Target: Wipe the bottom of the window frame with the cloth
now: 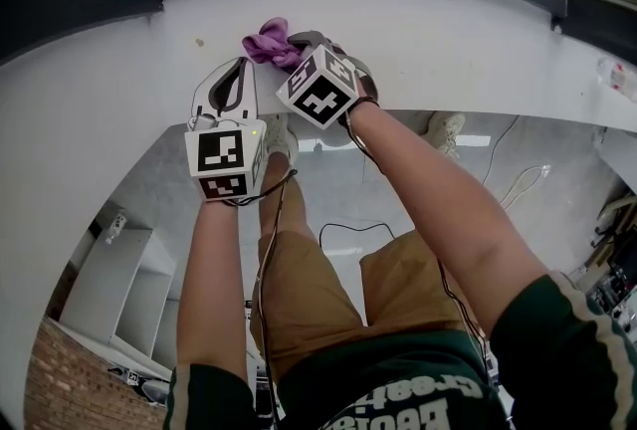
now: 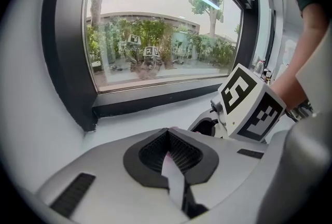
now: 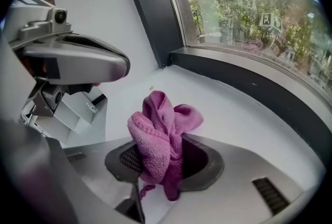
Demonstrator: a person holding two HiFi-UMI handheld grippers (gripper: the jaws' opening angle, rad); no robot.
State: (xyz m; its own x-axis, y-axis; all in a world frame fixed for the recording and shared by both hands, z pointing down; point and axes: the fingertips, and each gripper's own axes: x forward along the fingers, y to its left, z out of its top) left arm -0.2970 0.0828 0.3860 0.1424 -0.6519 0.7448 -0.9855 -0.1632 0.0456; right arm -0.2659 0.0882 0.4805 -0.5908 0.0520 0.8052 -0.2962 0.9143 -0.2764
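Down at the white sill (image 1: 448, 40), just short of the dark bottom rail of the window frame (image 3: 249, 88): got the right gripper (image 3: 166, 153) clamped on the purple cloth (image 3: 155, 129). Pinching it around the middle, with a bunched wad sticking up above the jaws and a short tail hanging out below. From the head view, holding that wad right over the sill, on the frame side. Can't tell for sure whether it's touching the surface or just above it. Not on the dark rail, anyway.

Right beside it, on its left, got the left gripper (image 2: 167, 135), pointed the same way at the window. Closed up at the tips, pads meeting, nothing pinched between them, only a thin sliver of light lower down. Sitting a touch further back from the glass (image 2: 161, 31) than the right one, so catching the right one's marker cube (image 2: 249, 103) off to the side in its own view. Both forearms (image 1: 418, 189) stretched out forward, close together.

Also spotted a tiny tan speck (image 3: 151, 88) on the sill beyond the cloth, toward the corner where frame meets wall (image 3: 88, 10). Trees (image 2: 207, 5) and a building (image 2: 155, 18) outside through the glass.
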